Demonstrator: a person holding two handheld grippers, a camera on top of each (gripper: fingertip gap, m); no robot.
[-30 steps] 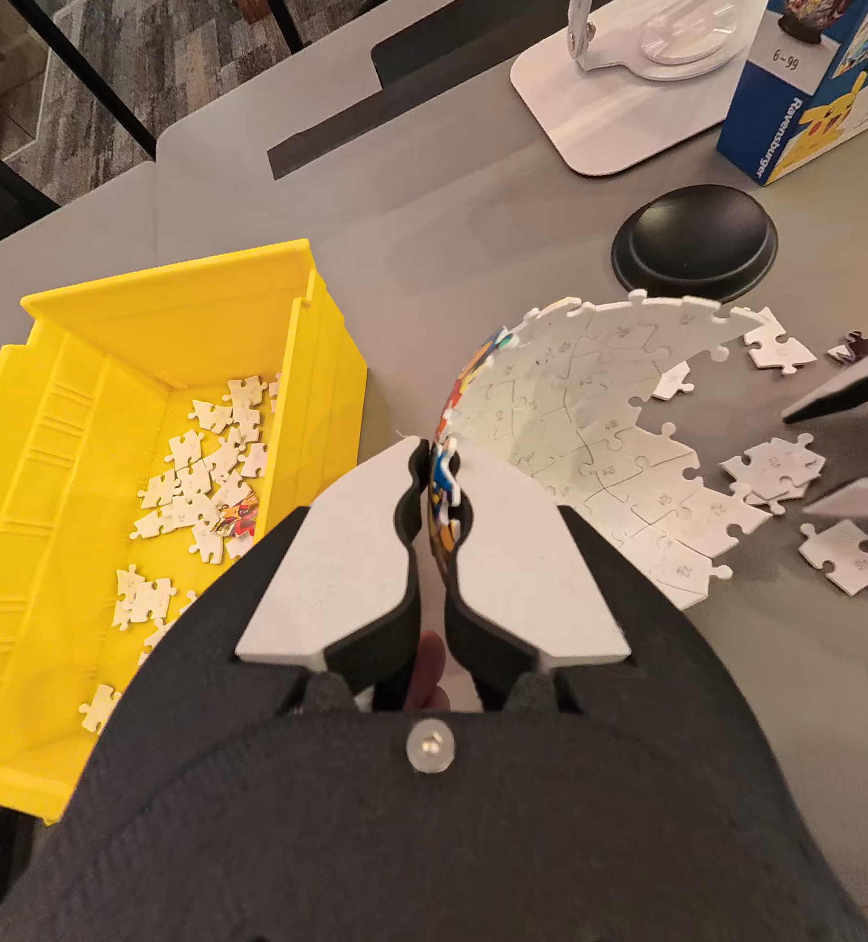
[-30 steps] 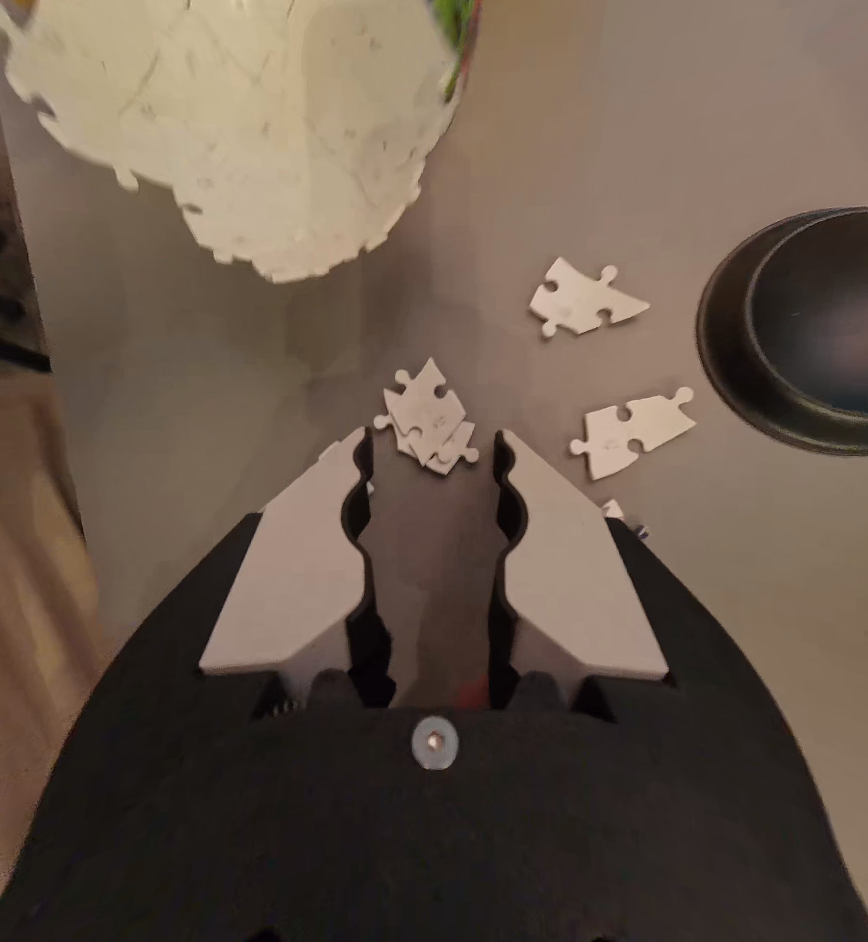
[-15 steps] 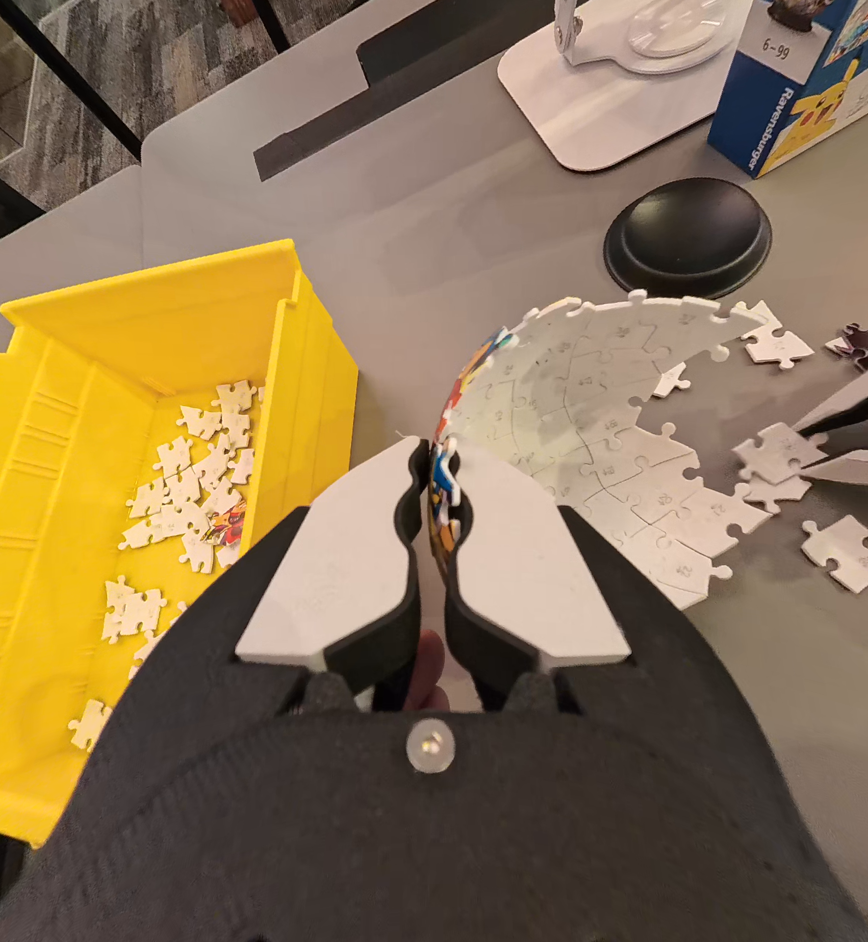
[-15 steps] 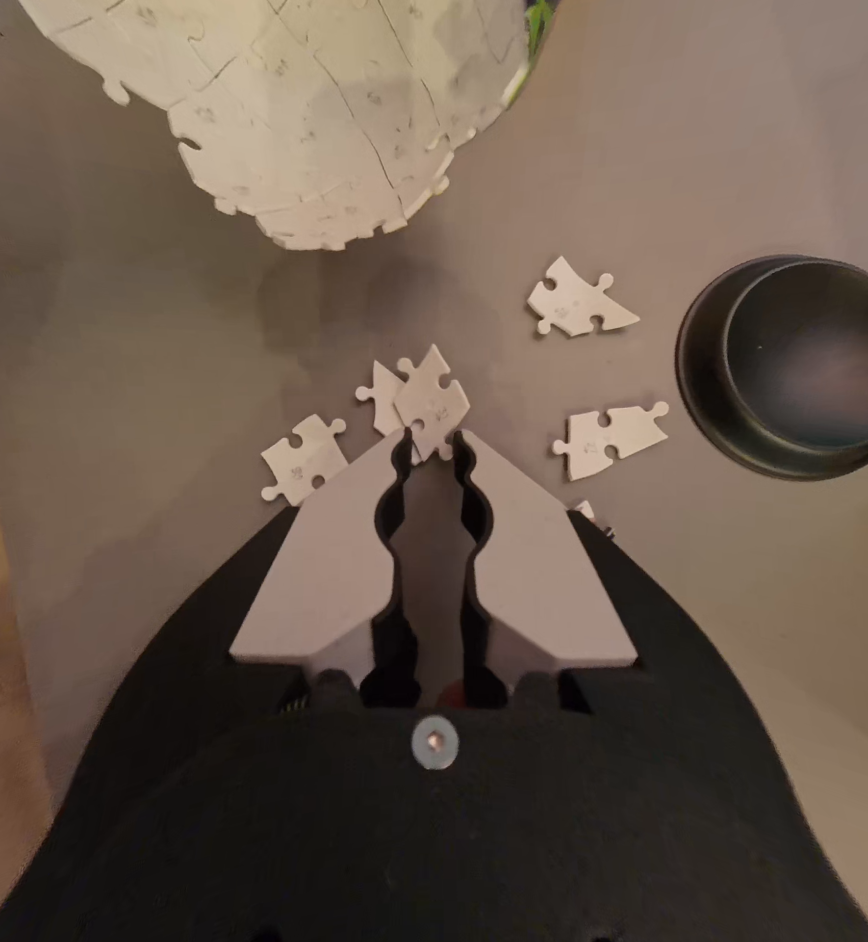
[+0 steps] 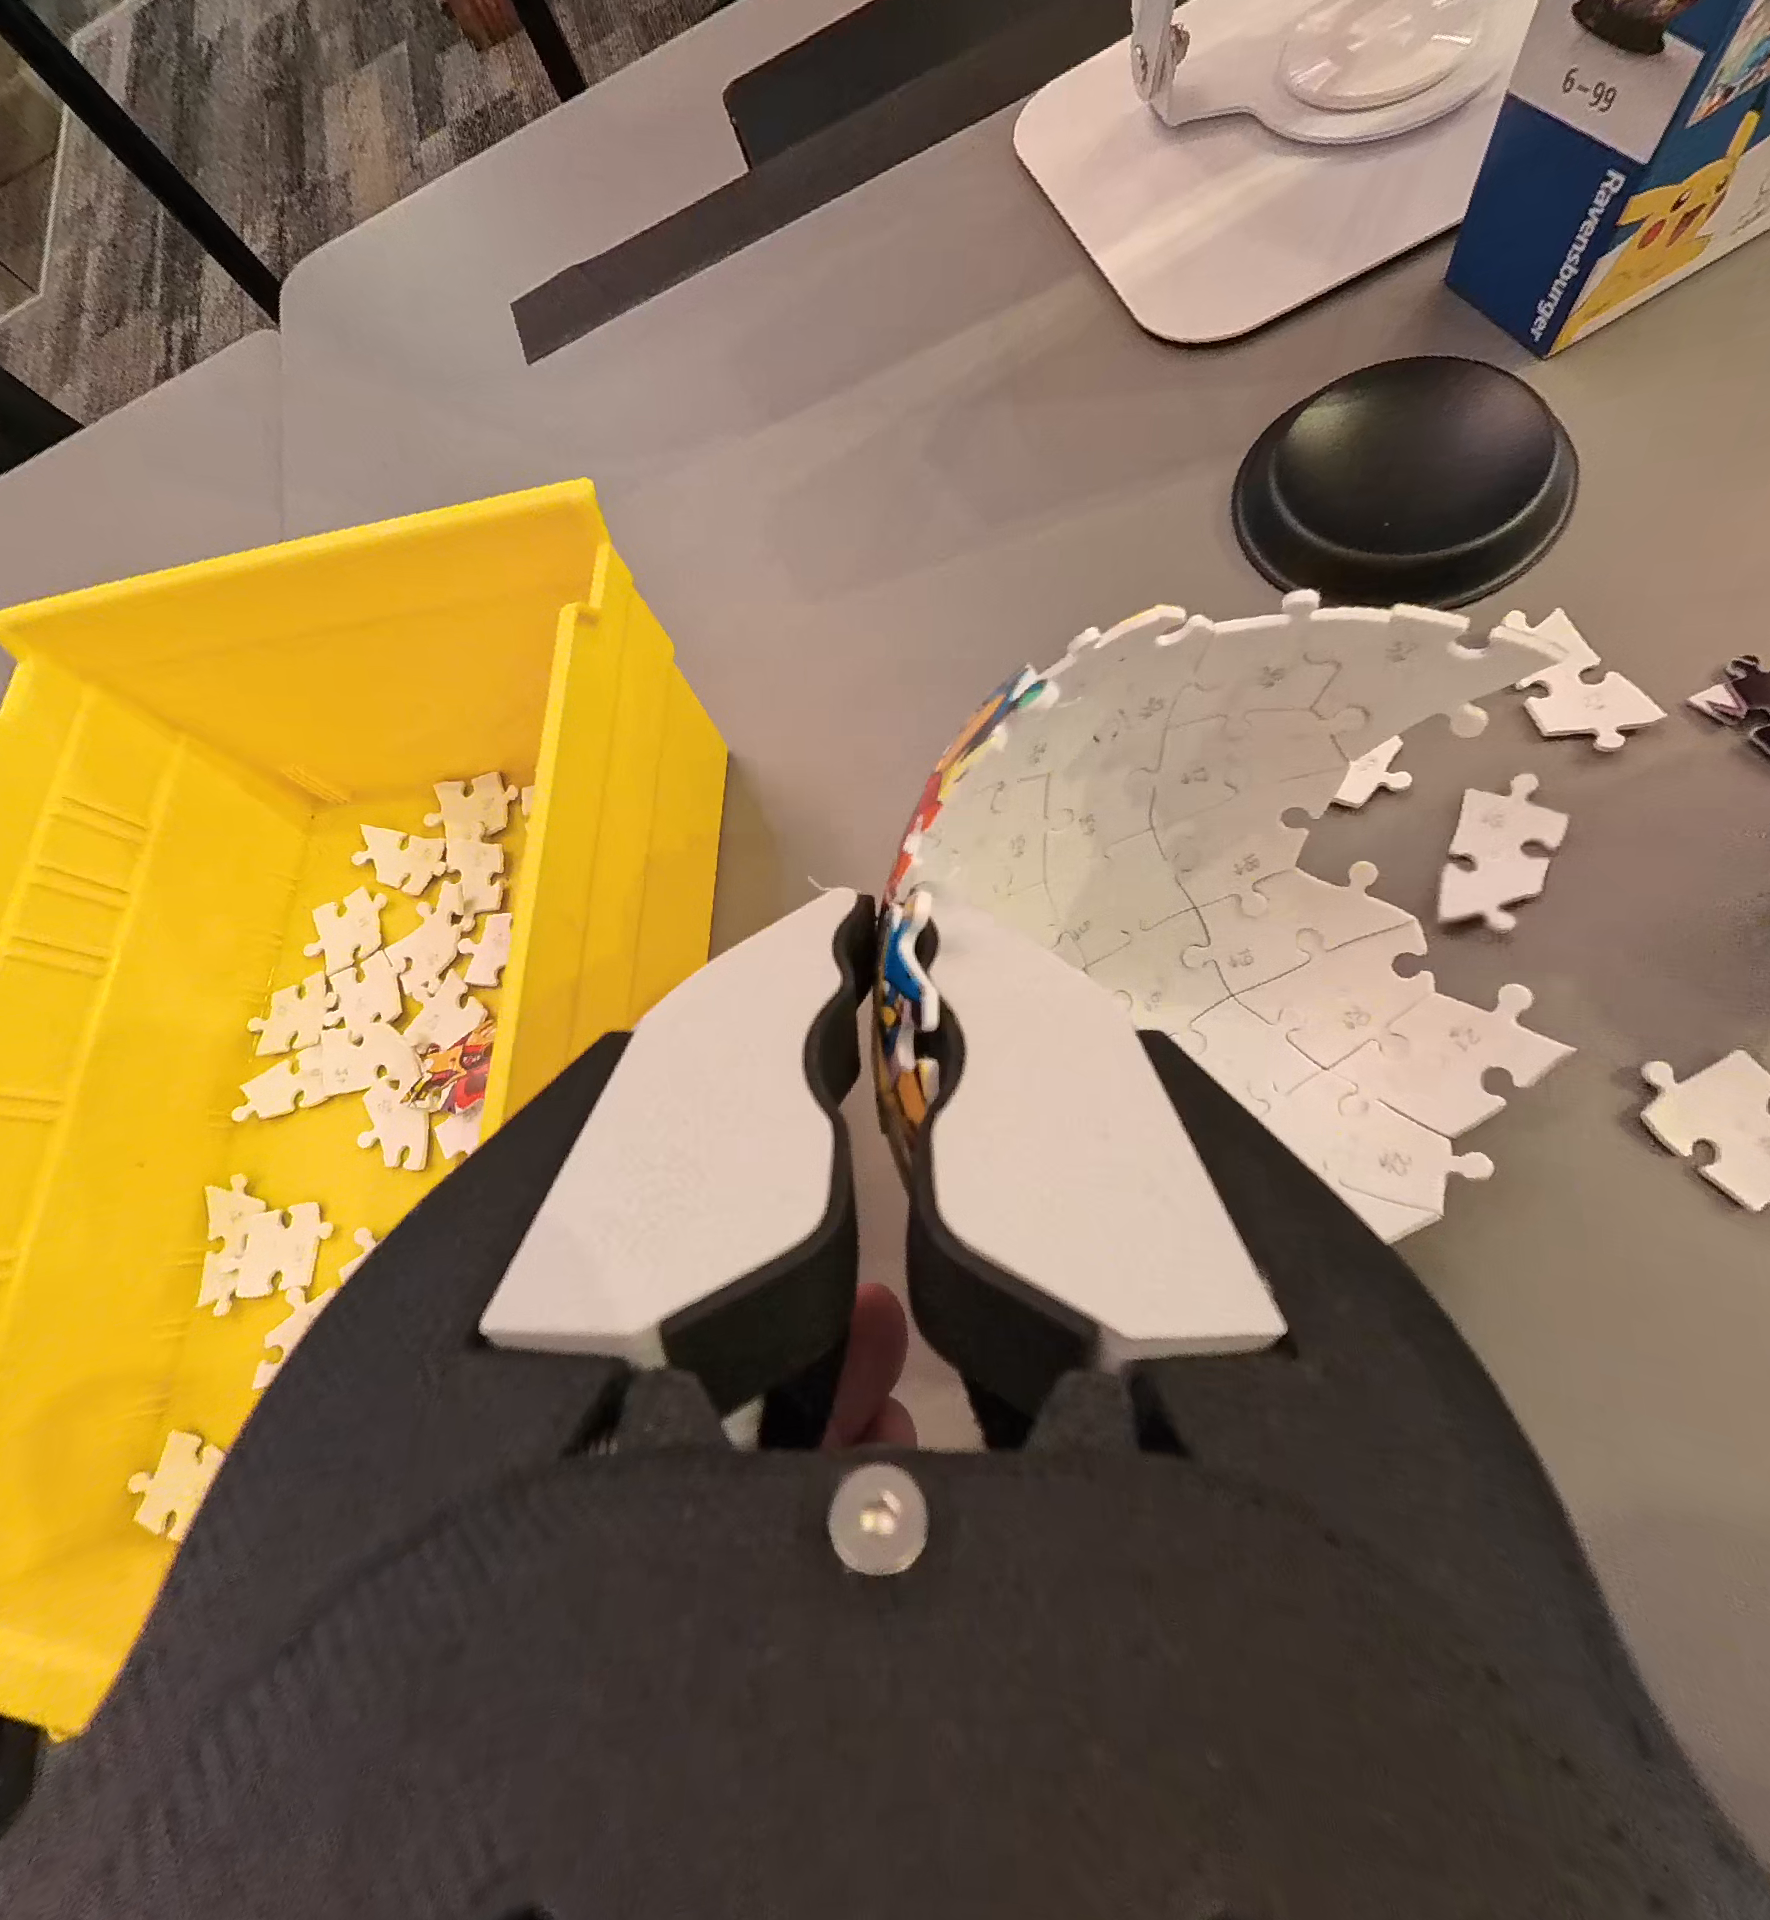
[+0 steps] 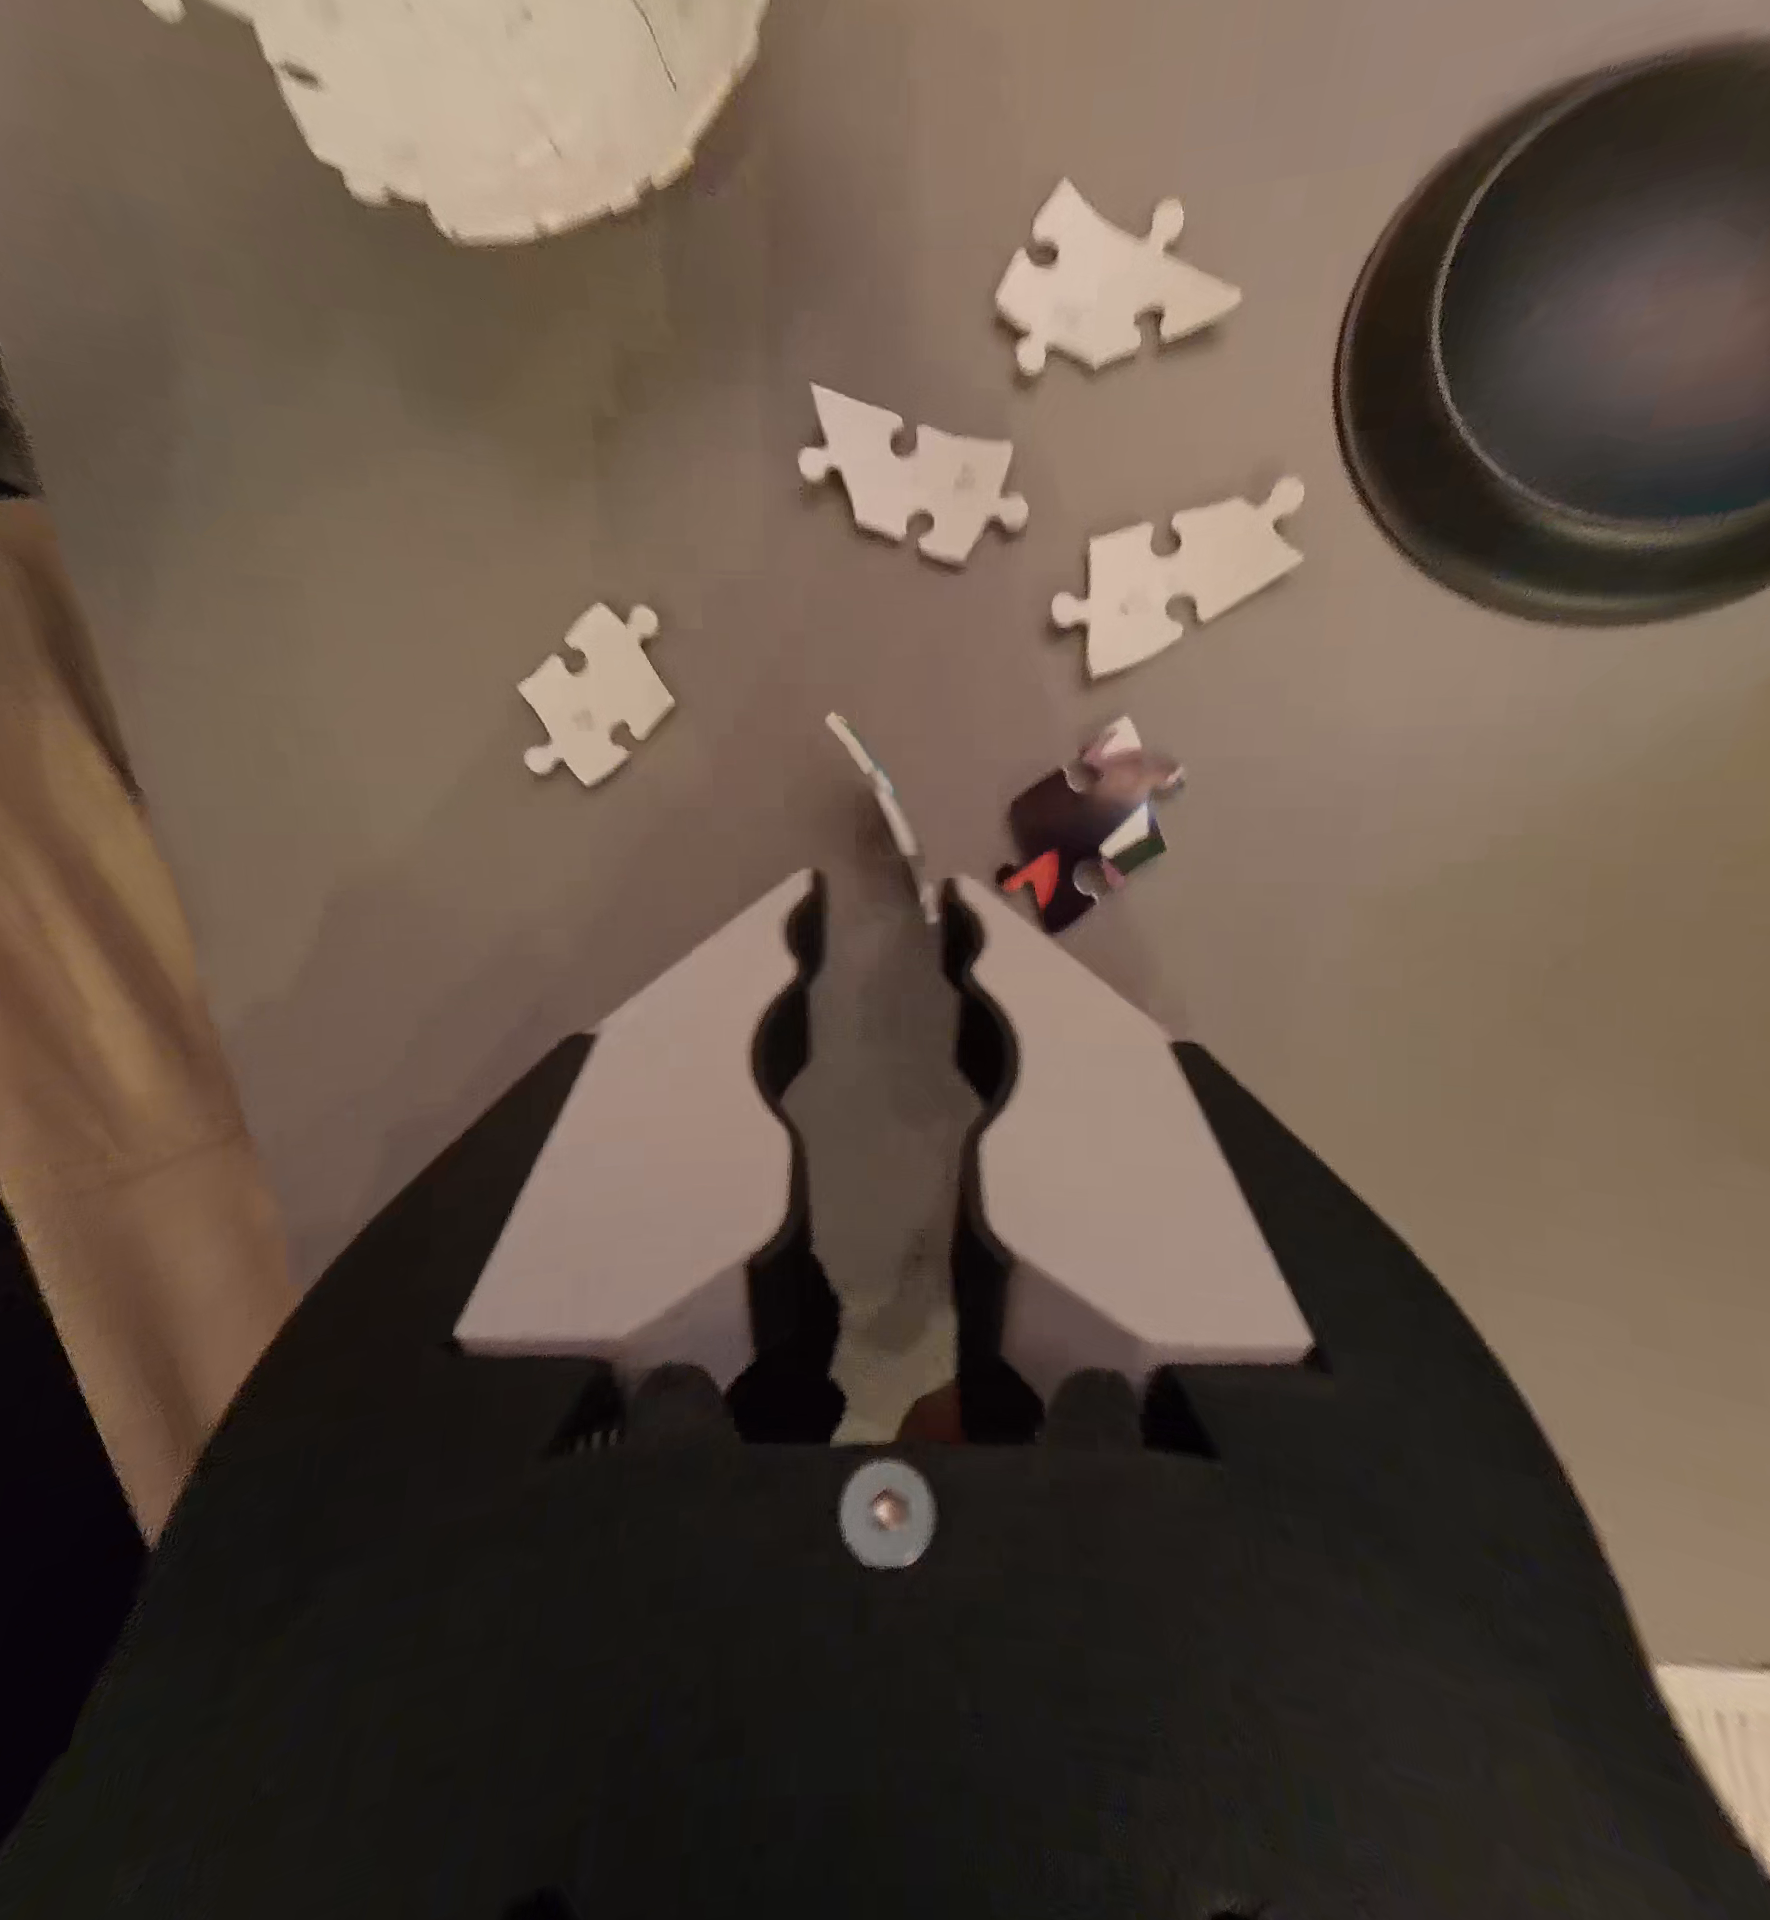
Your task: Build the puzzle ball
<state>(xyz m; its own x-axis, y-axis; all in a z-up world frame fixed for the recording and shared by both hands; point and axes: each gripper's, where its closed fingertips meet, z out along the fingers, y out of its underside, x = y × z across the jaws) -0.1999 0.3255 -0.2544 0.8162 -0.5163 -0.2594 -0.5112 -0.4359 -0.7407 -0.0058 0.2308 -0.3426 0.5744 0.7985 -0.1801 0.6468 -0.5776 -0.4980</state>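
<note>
My left gripper (image 5: 896, 935) is shut on the rim of the partly built puzzle ball (image 5: 1224, 883), a curved shell with its white inside facing up and coloured print on the outside. The shell also shows at the top of the right wrist view (image 6: 507, 104). My right gripper (image 6: 879, 888) is above the table with its jaws apart. A white puzzle piece (image 6: 881, 810) stands edge-on at the tip of its right finger (image 6: 964, 914), with a clear gap to the left finger. Both pads do not press on it.
A yellow bin (image 5: 289, 644) with several loose pieces stands left of the ball. A black round stand (image 5: 1406, 488) is behind it. Loose white pieces (image 6: 912, 478) and a dark printed piece (image 6: 1083, 831) lie on the grey table. A blue box (image 5: 1639, 177) and a white base (image 5: 1234, 187) stand at the back. Tip to tip, the grippers are about 25 cm apart. My right tips are roughly 30 cm from the white base (image 5: 1234, 187).
My right gripper narrowed on a white piece from the small pile, drew back and up, then its jaws widened; the piece now stands edge-on against one finger only. My left gripper kept its hold.
</note>
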